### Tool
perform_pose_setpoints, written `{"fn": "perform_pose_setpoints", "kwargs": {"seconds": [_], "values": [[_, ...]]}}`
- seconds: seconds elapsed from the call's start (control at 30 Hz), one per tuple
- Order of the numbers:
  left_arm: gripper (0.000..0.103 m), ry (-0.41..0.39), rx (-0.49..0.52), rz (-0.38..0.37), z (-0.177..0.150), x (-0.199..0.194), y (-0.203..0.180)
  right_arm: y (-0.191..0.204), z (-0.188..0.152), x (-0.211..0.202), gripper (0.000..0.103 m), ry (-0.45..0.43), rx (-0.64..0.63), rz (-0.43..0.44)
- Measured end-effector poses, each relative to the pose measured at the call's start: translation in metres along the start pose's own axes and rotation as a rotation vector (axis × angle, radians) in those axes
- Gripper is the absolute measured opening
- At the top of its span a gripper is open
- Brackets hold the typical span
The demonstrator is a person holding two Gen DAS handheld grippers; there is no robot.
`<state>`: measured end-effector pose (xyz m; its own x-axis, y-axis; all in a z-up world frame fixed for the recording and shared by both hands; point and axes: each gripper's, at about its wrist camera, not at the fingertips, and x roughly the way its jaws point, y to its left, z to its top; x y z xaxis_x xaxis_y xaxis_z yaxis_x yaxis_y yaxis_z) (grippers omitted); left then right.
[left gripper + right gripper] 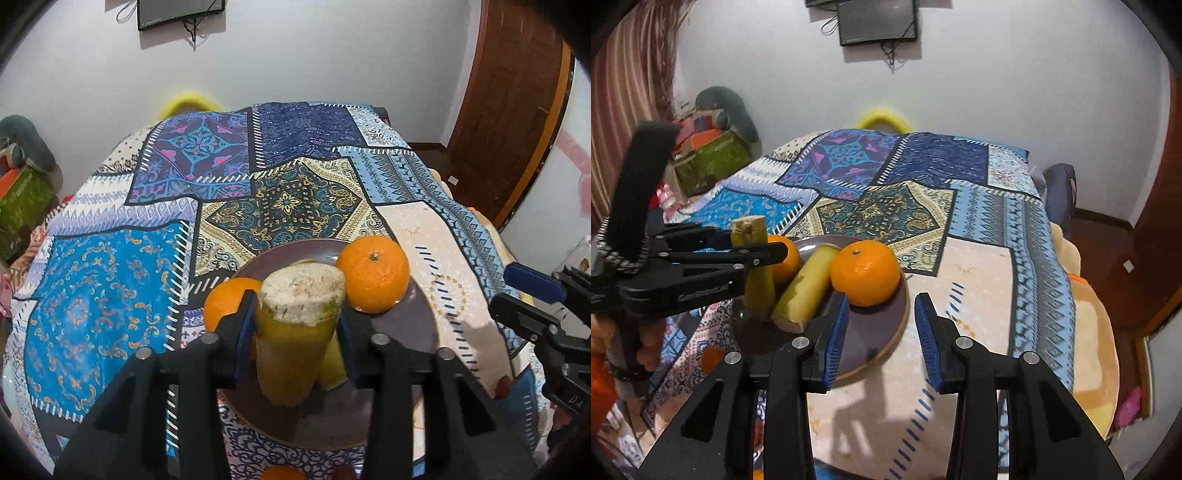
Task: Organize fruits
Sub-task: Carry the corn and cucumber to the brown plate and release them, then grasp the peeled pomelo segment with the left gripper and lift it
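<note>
A purple-brown plate (406,332) (879,339) holds two oranges (373,273) (225,299) and two yellow-green cane pieces. One cane piece (295,332) (759,291) stands upright between the fingers of my left gripper (297,302) (750,243). A sliver of gap shows beside the right pad, so the jaws are open around it. The other cane piece (805,284) lies tilted against the nearer orange (866,271). My right gripper (882,295) (517,299) hovers open over the plate's right rim with nothing between its pads.
A patchwork cloth (110,277) covers the table. A small orange (711,360) lies on the cloth near the plate's front left. A green box (713,158) and clutter stand off the left side. A yellow object (882,116) sits behind the far edge, and a wooden door (517,110) is at right.
</note>
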<state>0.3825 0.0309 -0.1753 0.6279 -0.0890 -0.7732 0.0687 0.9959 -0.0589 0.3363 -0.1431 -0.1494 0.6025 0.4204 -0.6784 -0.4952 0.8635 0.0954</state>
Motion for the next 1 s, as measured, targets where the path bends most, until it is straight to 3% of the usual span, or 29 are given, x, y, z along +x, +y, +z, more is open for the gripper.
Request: {"fn": "perform_pose_setpoints", "kwargs": {"seconds": [0.07,0.2,0.37,0.47,1.0], "values": [[0.071,-0.012,-0.011,0.005,0.001,-0.006,-0.001,-0.004,-0.002,-0.006,0.034,-0.006,0.007,-0.005],[0.071,-0.064,0.028,0.050,-0.001,-0.032,-0.006,-0.006,-0.008,-0.018,0.034,-0.013,0.020,-0.009],[0.071,-0.074,0.046,0.055,-0.012,-0.061,-0.007,-0.002,-0.017,-0.041,0.034,-0.021,0.011,-0.017],[0.071,-0.079,0.040,0.047,-0.025,-0.081,-0.006,0.003,-0.022,-0.055,0.040,-0.030,0.010,-0.015],[0.072,-0.020,0.008,0.016,-0.103,-0.145,0.007,0.049,-0.045,-0.114,0.050,-0.071,0.001,0.018]]}}
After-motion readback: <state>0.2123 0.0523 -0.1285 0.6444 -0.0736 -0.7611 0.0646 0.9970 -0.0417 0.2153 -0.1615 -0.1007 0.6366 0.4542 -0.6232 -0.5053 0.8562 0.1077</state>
